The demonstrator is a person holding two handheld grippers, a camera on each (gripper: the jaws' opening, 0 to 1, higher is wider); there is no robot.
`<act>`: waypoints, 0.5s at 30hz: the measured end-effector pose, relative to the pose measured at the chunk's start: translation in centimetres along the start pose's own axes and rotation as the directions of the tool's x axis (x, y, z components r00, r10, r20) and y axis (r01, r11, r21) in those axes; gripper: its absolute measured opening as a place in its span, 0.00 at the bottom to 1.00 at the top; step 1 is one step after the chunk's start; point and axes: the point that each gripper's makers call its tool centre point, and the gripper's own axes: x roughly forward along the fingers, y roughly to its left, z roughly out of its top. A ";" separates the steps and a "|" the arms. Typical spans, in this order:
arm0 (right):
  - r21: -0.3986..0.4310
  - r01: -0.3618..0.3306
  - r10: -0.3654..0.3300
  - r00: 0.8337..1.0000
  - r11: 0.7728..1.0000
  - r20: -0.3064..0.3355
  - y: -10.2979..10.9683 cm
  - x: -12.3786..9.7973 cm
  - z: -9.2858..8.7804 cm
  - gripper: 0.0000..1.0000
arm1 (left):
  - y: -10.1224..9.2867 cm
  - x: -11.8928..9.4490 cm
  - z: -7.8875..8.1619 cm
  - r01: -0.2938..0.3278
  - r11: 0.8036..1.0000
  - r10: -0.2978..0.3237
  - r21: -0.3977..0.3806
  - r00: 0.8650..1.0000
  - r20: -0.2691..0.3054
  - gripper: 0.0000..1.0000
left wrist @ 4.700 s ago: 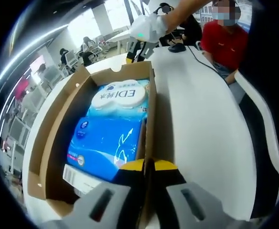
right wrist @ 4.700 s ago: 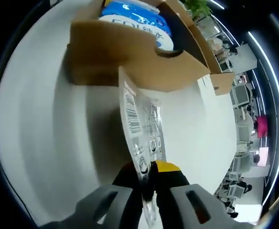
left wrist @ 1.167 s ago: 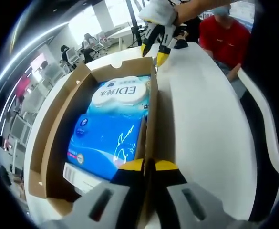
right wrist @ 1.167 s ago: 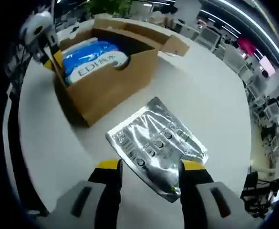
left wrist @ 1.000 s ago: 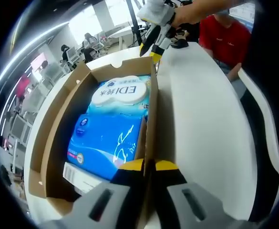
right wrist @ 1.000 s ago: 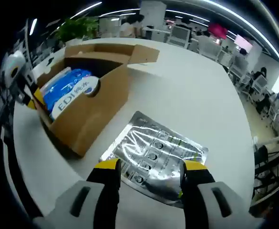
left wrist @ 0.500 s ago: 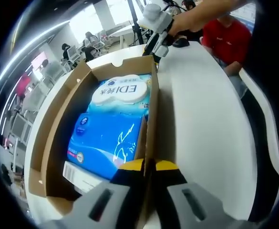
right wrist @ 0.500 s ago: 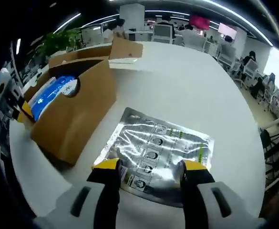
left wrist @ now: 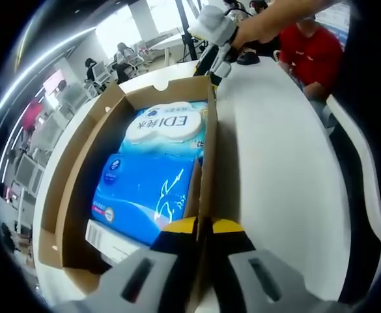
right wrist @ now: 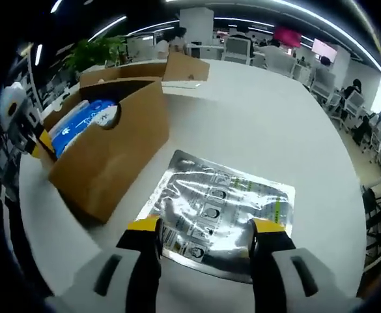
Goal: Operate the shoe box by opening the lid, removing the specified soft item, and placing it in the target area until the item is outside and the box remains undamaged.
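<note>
The open cardboard shoe box (left wrist: 79, 169) lies on the white table (left wrist: 275, 169), a blue pack of tissues (left wrist: 151, 176) inside it. My left gripper (left wrist: 200, 228) is shut on the box's right wall at the near end. In the right gripper view a flat silver foil pouch (right wrist: 219, 208) lies on the table beside the box (right wrist: 112, 163). My right gripper (right wrist: 206, 231) hovers open over the pouch's near edge, holding nothing. The box's lid flap (right wrist: 187, 67) hangs open at the far end. The left gripper (right wrist: 37, 140) shows at the box's far corner.
A person in a red shirt (left wrist: 310, 52) sits at the table's far end. The table's curved edge (left wrist: 356, 195) runs down the right of the left gripper view. A green plant (right wrist: 99, 49) and office chairs (right wrist: 275, 59) stand beyond the table.
4.7 s ago my right gripper held the pouch upright near the box; it now lies flat on the table with the gripper open. Over the last second the right view swung around. The left gripper has kept its hold.
</note>
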 end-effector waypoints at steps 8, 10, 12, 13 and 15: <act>0.026 0.020 -0.022 0.994 0.999 0.104 0.5 -3.6 5.1 0.53 | 0.0 -0.1 0.1 0.002 1.000 -0.002 -0.006 1.000 0.003 0.05; 0.043 0.018 -0.023 0.992 0.999 0.125 0.8 -4.8 6.3 0.54 | 0.0 -0.1 0.1 0.002 1.000 -0.002 -0.006 1.000 0.002 0.05; 0.044 0.016 -0.022 0.989 0.999 0.145 1.4 -5.3 7.1 0.56 | 0.0 -0.1 0.0 0.003 1.000 -0.003 -0.006 1.000 0.003 0.05; 0.048 0.015 -0.022 0.988 0.999 0.153 1.4 -5.7 7.6 0.57 | 0.1 0.0 0.0 0.004 1.000 -0.004 -0.004 1.000 0.002 0.05; 0.048 0.008 -0.016 0.985 0.999 0.169 2.0 -6.8 8.8 0.60 | 0.1 0.0 0.0 0.003 1.000 -0.003 -0.001 1.000 0.001 0.05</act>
